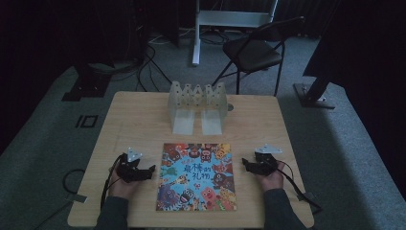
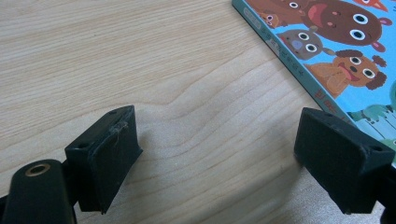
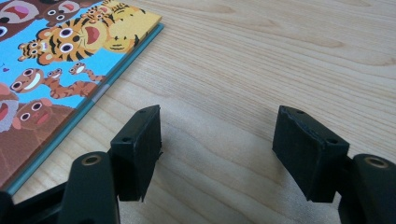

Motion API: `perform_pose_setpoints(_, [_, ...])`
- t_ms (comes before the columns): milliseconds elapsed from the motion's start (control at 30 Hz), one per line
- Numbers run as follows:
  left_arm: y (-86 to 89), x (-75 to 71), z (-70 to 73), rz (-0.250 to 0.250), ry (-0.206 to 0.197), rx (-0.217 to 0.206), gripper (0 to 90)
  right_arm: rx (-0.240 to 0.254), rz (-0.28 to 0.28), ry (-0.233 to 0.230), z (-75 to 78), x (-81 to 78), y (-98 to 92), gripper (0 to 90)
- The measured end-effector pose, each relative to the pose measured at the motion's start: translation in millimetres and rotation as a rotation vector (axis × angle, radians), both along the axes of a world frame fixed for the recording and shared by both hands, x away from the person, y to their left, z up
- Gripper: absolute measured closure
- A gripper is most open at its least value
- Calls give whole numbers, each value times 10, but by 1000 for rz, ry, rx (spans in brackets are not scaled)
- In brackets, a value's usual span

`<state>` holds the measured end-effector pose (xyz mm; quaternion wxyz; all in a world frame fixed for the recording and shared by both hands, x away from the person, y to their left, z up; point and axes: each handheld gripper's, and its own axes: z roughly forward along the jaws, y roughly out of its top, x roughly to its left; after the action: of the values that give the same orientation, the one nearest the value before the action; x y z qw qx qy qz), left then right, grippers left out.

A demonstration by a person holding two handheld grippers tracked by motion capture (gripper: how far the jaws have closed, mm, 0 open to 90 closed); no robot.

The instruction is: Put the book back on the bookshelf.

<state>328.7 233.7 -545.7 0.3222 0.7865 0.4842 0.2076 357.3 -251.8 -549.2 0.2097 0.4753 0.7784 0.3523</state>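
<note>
From above: book (image 1: 197, 178) between both tongs, left (image 1: 152, 171), right (image 1: 244, 164), agape, empty; rack (image 1: 197, 106) behind.

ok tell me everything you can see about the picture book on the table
The picture book lies flat and closed, front cover up, near the front middle of the wooden table. Its glossy-looking light blue cover is crowded with cartoon animals, tigers and bears among them, around dark title characters at the centre. It is thin, with a teal edge. Nothing rests on it; the left gripper and right gripper flank it, apart from it.

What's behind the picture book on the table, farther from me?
A clear rack with pointed dividers stands upright behind the picture book, apart from it, bare table between. Its slots look empty; anything behind it is hidden.
</note>
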Motion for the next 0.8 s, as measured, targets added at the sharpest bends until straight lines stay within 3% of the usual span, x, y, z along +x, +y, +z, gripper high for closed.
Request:
perform_pose_setpoints(367, [-1,-1,0,0,0,0,139,-1,2,0,-1,-1,4,315])
perform_pose_setpoints(500, [0,-1,0,-1,0,0,140,-9,26,12,-6,7,25,205])
perform_pose_setpoints(567, [0,-1,0,-1,0,0,140,-10,30,14,-6,8,29,202])
perform_pose_setpoints(700, [3,3,1,-6,0,1,140,-11,24,23,4,15,31,218])
perform_pose_setpoints(800, [3,9,7,-9,6,4,140,-11,20,33,37,33,30,308])
